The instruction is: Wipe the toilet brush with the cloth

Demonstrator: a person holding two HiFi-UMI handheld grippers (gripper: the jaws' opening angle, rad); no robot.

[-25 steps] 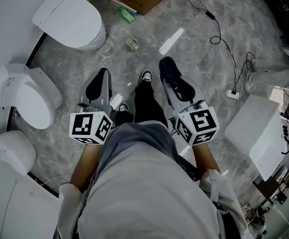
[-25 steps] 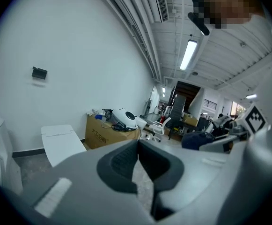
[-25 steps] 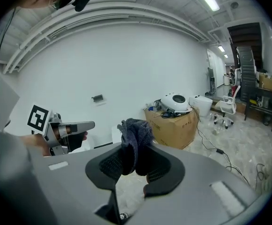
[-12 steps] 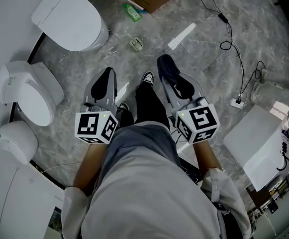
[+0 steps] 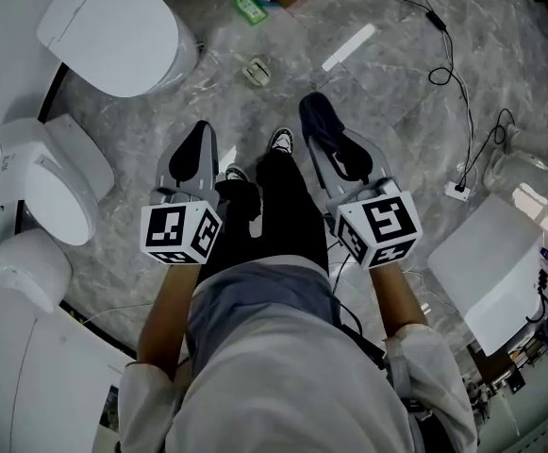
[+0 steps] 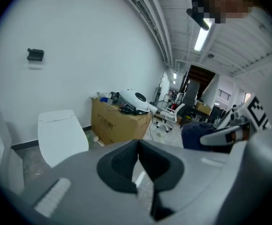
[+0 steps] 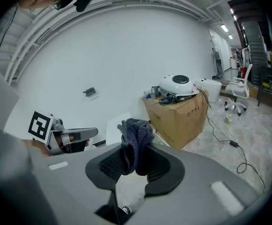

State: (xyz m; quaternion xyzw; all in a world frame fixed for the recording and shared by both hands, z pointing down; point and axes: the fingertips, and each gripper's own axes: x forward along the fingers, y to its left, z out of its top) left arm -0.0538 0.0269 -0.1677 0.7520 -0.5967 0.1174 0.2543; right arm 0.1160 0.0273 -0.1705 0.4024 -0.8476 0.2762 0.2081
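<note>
Floor (image 5: pixel 387 102) of grey marble carries everything. Two toilets (image 5: pixel 113 31) stand along its left edge and a box (image 6: pixel 119 123) stands at its far edge. The person stands mid-floor with both claws held out.

The left claw (image 6: pixel 138 146) has its pads closed together with nothing between them. The right claw (image 7: pixel 135 161) is clamped on the cloth (image 7: pixel 136 132), a dark bunch standing up out of the pads. The cloth looks soft, light and limp, so it should fold round a shaft easily, and the grip on its bunched middle seems sound.

I cannot pick out the brush for sure; a small pale knob (image 6: pixel 94 137) on the floor beside the box may be it. A brush should be light, with a stiff handle and springy bristles. The free left claw would best take it by the handle, leaving the head for the cloth.
</note>
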